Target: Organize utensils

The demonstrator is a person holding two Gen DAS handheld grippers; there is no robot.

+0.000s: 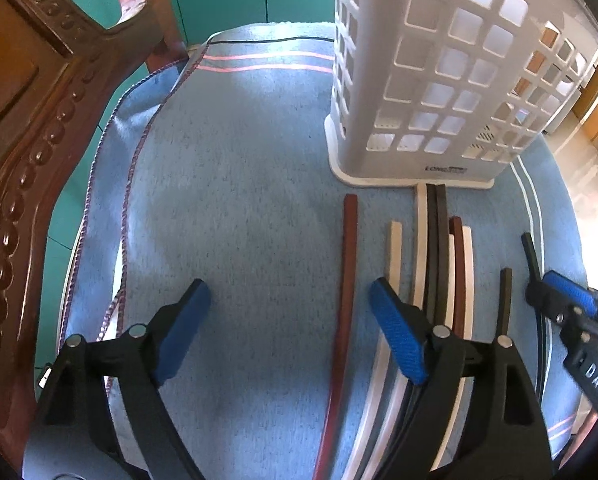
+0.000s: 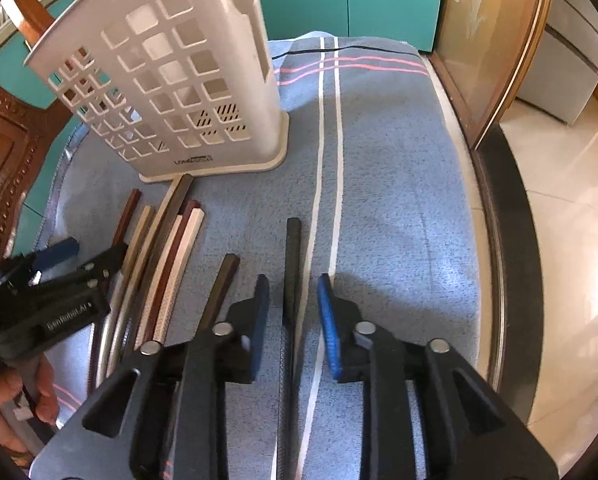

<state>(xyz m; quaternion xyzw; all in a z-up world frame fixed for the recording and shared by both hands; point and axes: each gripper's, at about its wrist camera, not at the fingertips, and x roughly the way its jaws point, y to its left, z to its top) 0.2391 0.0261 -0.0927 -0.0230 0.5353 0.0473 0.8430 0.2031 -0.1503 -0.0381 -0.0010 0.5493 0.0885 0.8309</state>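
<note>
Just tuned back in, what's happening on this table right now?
A person is sorting chopsticks on a blue cloth, with a white slotted holder standing empty-looking at the back. The right claw is open around a dark chopstick lying flat on the cloth, not gripping it. The left claw is wide open over a red-brown chopstick, next to a bundle of white, black and brown ones. Nothing is lifted yet.

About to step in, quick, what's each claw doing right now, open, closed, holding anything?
Left claw: wide open, holding nothing; red-brown chopstick lies between its fingers.
Right claw: open, pads clear of the dark chopstick lying between them.
</note>
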